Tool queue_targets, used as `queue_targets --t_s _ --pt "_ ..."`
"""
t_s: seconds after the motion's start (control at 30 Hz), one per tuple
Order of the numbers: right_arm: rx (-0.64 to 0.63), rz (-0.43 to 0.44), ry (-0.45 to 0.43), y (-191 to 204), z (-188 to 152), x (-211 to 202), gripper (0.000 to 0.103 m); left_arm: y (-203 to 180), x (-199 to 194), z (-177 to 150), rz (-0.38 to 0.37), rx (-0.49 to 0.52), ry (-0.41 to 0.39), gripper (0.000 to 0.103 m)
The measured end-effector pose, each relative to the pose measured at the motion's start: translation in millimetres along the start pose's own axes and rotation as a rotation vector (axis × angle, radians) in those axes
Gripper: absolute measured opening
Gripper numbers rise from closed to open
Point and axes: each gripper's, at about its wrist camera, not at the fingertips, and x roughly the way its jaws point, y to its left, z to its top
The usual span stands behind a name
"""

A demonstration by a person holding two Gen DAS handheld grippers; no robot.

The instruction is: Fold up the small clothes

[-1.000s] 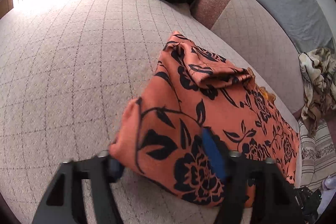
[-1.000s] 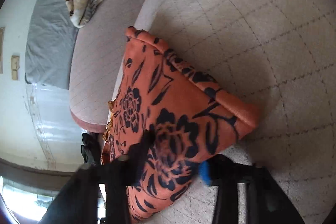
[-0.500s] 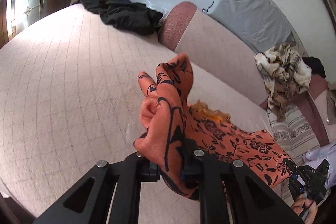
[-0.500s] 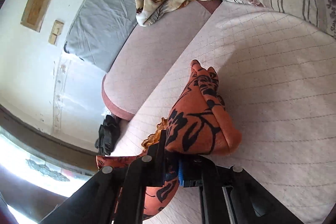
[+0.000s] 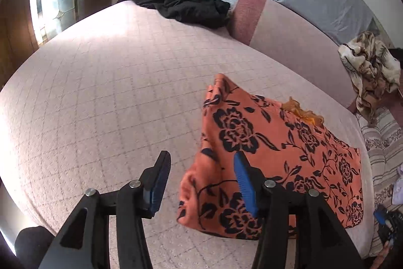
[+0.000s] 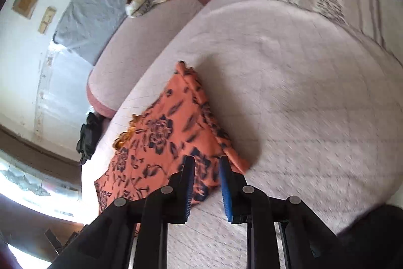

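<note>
Orange floral garment (image 5: 277, 155) is laid folded on the bed (image 5: 113, 105); further folds may be required. Left gripper (image 5: 201, 183) and right gripper (image 6: 206, 183) jaws are opening, nothing gripped.

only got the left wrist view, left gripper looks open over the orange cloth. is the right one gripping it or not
Observer: In the right wrist view the right gripper is opening its jaws. The orange floral cloth shows in the gap, but the pads do not seem to press on it.
Operator: ok and how does the cloth edge look on that side
Observer: A narrow doubled-over strip runs along that edge, from the far corner down towards the gripper. It lies on the bed cover.
</note>
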Motion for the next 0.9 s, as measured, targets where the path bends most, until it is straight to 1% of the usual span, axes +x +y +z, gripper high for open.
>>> queue_targets --t_s 0.07,0.1,0.13,0.17,0.2,0.23,0.27,0.3,0.33,0.37,0.4,0.43,0.47,0.5,0.57,0.63,0.67,0.7,0.73,0.77,0.8,0.83,0.9 --pt "-0.073 0.07 0.047 29 10 13 0.033 -26 5 2 -0.029 0.056 0.006 0.061" --pt "-0.091 0.117 0.087 39 7 18 0.053 -38 8 0 -0.044 0.082 0.015 0.064" --pt "-0.095 0.166 0.138 50 5 35 0.076 -50 13 -2 -0.061 0.11 0.022 0.066" --pt "-0.095 0.212 0.183 55 4 50 0.079 -60 21 -5 -0.08 0.143 0.035 0.069" --pt "-0.094 0.243 0.226 57 0 65 0.078 -67 33 -9 -0.089 0.176 0.062 0.073" --pt "-0.078 0.231 0.279 51 -3 84 0.078 -74 49 -17 -0.071 0.205 0.098 0.073" --pt "-0.054 0.169 0.323 37 -9 97 0.074 -75 65 -23 -0.024 0.232 0.14 0.073" --pt "-0.01 0.12 0.337 21 -9 105 0.053 -74 78 -29 0.015 0.255 0.178 0.073" --pt "0.033 0.12 0.327 11 -7 103 0.05 -75 76 -32 0.01 0.281 0.144 0.073" --pt "0.035 0.135 0.309 11 -3 97 0.05 -77 72 -32 0.013 0.299 0.12 0.073" --pt "0.003 0.117 0.28 15 3 89 0.056 -78 72 -32 0.02 0.305 0.127 0.073" --pt "-0.028 0.097 0.257 20 10 83 0.066 -79 74 -32 0.024 0.306 0.132 0.074" --pt "-0.047 0.11 0.246 27 17 82 0.071 -79 76 -32 0.024 0.305 0.13 0.074" --pt "-0.061 0.144 0.253 33 25 86 0.077 -79 77 -33 0.024 0.305 0.129 0.075" --pt "-0.078 0.19 0.276 43 45 107 0.077 -80 77 -34 0.024 0.312 0.122 0.075" --pt "-0.05 0.2 0.306 42 70 137 0.077 -80 77 -35 0.02 0.315 0.124 0.075" --pt "-0.024 0.175 0.302 36 84 152 0.077 -79 77 -35 0.017 0.314 0.126 0.075" --pt "0.015 0.145 0.28 28 100 165 0.076 -79 77 -35 0.013 0.313 0.129 0.076" --pt "0.065 0.151 0.27 18 114 176 0.075 -78 78 -35 0.011 0.312 0.131 0.076" --pt "0.127 0.193 0.265 8 126 184 0.075 -77 78 -35 0.011 0.311 0.132 0.076" --pt "0.183 0.217 0.253 1 135 187 0.075 -77 78 -34 0.012 0.31 0.133 0.076" --pt "0.197 0.216 0.236 0 141 186 0.075 -75 76 -35 0.013 0.309 0.132 0.078" --pt "0.135 0.171 0.209 11 144 175 0.076 -76 77 -35 0.02 0.309 0.132 0.079"
